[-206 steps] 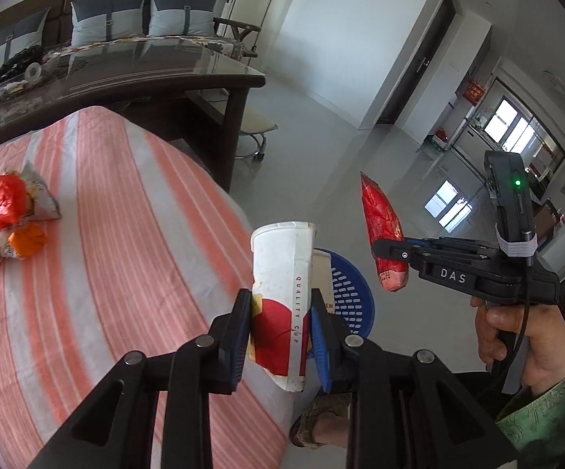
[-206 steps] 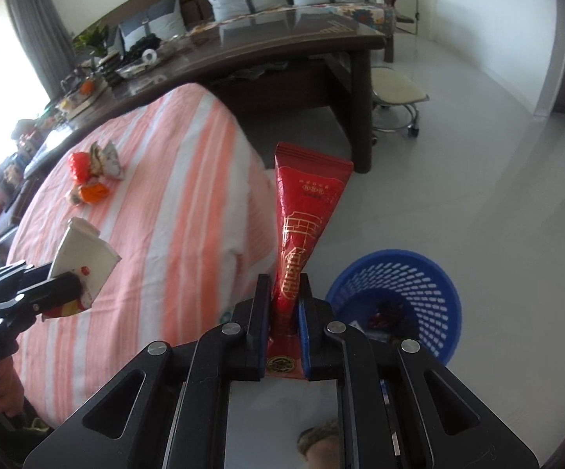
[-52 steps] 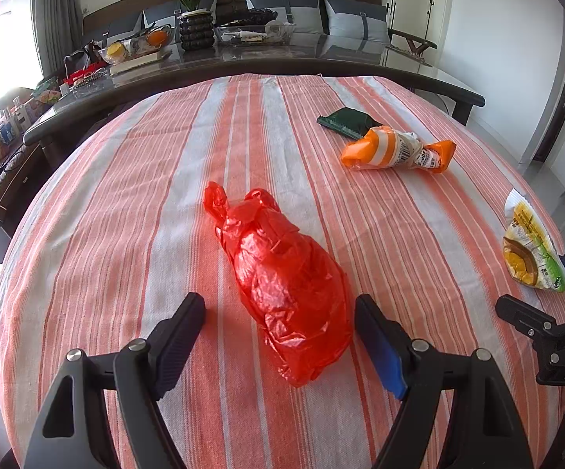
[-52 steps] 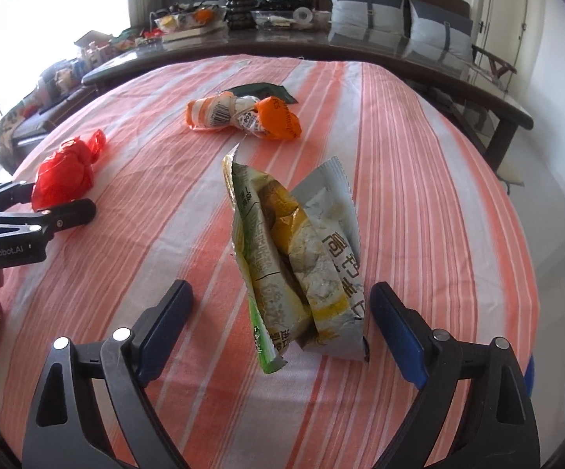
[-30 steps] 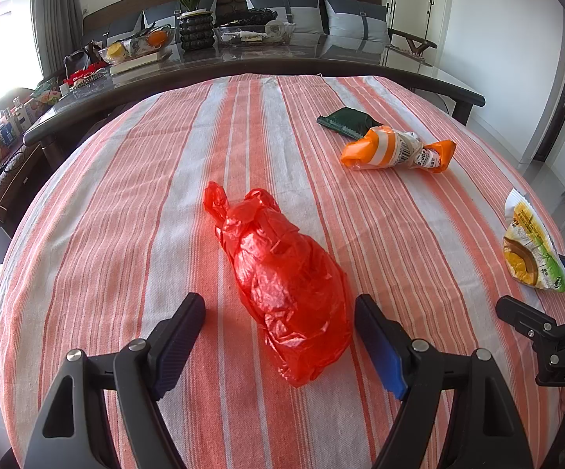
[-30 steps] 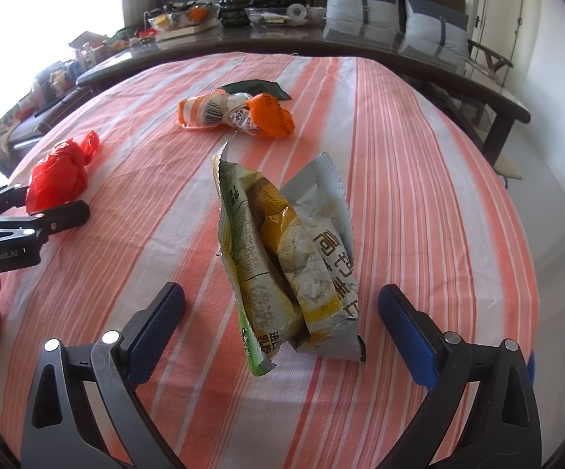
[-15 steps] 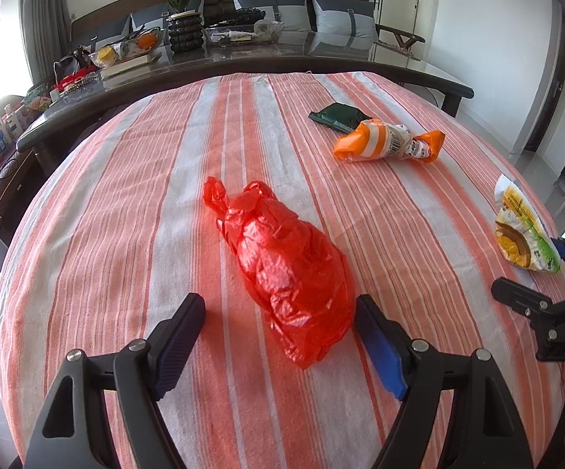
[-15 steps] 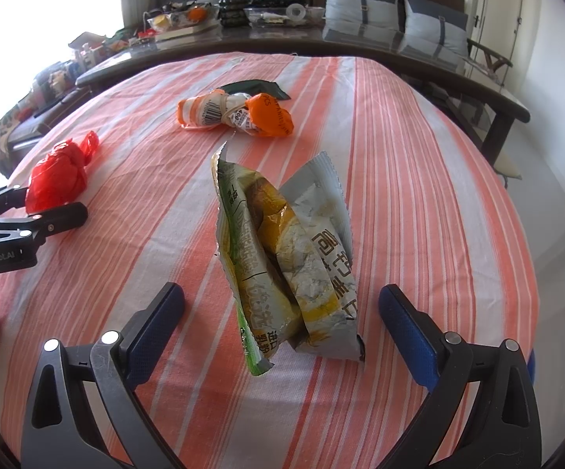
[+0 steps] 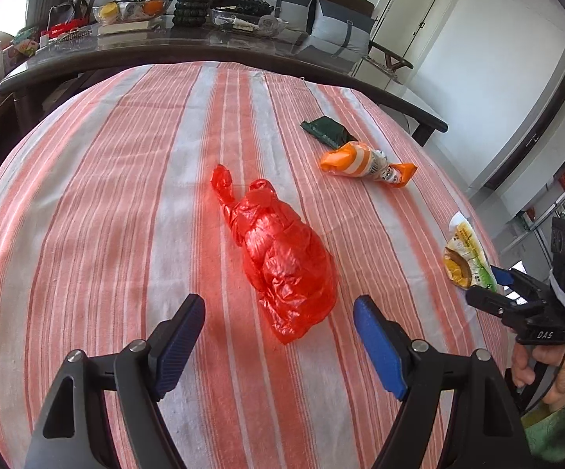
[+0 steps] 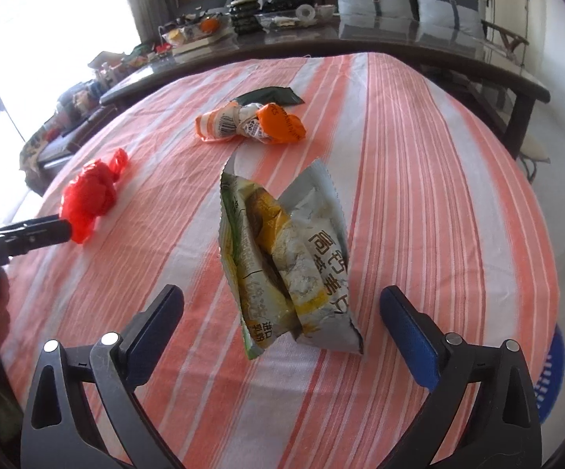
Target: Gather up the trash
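A crumpled red plastic bag [image 9: 282, 258] lies on the striped tablecloth [image 9: 126, 195]. My left gripper [image 9: 280, 336] is open, its jaws on either side of the bag's near end, just short of it. A yellow-green and grey snack packet [image 10: 286, 258] stands on the cloth between the open jaws of my right gripper [image 10: 282, 320]. The packet also shows in the left wrist view [image 9: 466, 258], and the red bag in the right wrist view [image 10: 90, 195]. An orange and white wrapper [image 9: 366, 164] and a dark green wrapper [image 9: 327, 129] lie farther back.
A blue plastic basket [image 10: 552, 375] stands on the floor past the table's right edge. A long dark table [image 9: 204, 43] with boxes, a plant and clutter runs behind the round table. Cushioned seating lines the back wall.
My left gripper has pulled back and turned slightly, so the red bag sits farther ahead of the jaws. My right gripper stays open around the snack packet, hardly moved.
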A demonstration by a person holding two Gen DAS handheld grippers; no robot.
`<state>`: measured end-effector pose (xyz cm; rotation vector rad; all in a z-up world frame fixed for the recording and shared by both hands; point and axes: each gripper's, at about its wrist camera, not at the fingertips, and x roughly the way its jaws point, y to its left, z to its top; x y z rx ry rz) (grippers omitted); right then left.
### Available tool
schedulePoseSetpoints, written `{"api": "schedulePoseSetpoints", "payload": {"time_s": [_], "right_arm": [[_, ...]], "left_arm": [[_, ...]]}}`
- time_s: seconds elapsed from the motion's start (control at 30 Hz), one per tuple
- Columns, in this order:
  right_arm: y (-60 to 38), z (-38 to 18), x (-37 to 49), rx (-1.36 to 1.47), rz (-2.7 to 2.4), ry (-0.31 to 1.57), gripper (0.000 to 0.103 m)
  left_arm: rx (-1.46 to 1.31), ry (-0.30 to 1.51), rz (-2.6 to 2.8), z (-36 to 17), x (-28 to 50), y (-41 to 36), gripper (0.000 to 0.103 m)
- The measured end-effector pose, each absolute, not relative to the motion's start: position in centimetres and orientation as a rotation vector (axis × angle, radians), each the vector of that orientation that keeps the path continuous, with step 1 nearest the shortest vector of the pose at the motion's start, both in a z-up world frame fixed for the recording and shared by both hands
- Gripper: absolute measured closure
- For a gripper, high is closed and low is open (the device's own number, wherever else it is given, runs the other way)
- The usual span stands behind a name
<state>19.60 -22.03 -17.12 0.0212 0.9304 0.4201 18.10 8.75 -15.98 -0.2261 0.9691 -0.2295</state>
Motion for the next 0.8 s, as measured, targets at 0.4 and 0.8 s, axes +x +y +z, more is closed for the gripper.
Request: {"api": "schedulePoseSetpoints", "payload": {"time_s": [0.4, 0.8], "right_arm": [[-21.1, -14.8, 23.7, -0.065, 0.49, 1.146, 0.012], [-23.1, -12.2, 21.0, -0.039, 0.472, 1.061, 0.074]], "left_arm": [[-0.084, 1.004, -0.168, -15.9, 21.4, 6.1, 0.06], [-0.087, 0.929, -0.285, -13.0, 17.4, 2.9, 0.072]]}}
